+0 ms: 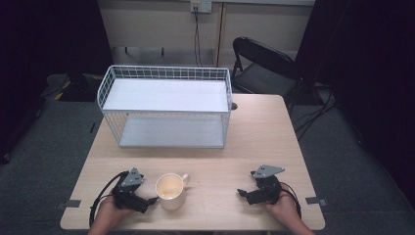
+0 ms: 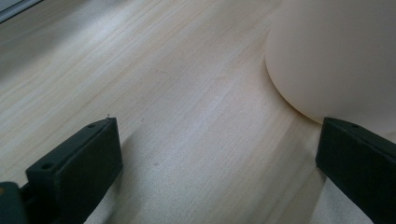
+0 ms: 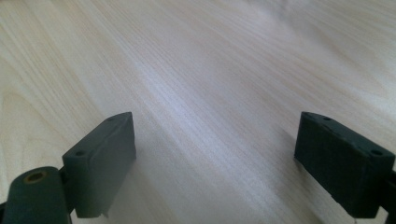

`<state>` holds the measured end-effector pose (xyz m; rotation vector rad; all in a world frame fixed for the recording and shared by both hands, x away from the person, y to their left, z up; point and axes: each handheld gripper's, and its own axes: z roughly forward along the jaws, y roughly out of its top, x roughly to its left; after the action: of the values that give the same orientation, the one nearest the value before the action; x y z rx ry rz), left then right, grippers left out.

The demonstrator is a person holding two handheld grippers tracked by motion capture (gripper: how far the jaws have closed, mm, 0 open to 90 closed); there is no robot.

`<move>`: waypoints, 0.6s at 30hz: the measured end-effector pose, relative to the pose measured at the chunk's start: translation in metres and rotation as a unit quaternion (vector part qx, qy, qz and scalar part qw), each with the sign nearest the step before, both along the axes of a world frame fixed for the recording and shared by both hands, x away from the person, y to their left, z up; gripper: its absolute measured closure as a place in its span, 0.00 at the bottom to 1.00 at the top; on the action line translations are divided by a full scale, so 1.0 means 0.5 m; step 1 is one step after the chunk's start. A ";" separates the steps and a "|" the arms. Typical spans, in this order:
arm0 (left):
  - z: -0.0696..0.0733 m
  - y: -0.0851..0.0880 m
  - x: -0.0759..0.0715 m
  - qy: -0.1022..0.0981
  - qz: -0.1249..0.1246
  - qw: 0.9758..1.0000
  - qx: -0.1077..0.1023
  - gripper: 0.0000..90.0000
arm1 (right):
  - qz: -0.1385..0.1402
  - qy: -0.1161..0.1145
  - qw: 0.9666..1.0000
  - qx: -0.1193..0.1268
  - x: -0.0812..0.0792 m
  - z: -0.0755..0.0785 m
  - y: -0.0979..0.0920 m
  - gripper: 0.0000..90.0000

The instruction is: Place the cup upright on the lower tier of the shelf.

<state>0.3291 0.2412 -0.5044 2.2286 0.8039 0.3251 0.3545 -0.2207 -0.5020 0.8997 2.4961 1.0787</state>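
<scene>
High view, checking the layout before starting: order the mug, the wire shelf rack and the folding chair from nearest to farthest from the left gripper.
From the left gripper:
1. Mug, right beside it.
2. Wire shelf rack, at the table's far side.
3. Folding chair, beyond the table, far right.

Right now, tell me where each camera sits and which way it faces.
High view: above the person's side of the table, looking forward and down at the wire rack and mug; both hands, left claw and right claw show.
Left gripper view: rides the left claw, low over the wood; open jaws, the mug by one jaw.
Right gripper view: rides the right claw, looking along bare wood; jaws open.
Shared: high and left gripper views both show the mug.
</scene>
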 end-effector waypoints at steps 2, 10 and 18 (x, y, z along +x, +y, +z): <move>0.002 -0.002 0.000 0.002 0.009 1.000 0.005 0.00 | -0.004 0.000 1.000 0.000 -0.002 0.000 0.000 0.13; 0.019 -0.010 0.008 0.022 0.022 0.999 0.026 0.11 | -0.011 0.000 1.000 0.000 -0.006 0.000 -0.001 0.13; 0.049 -0.008 0.005 0.040 0.020 0.999 0.029 0.19 | -0.011 0.000 1.000 0.000 -0.007 0.000 -0.001 0.13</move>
<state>0.3318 0.2372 -0.4800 2.2941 0.8926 0.2827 0.3511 -0.2214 -0.5021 0.9256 2.4787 1.0724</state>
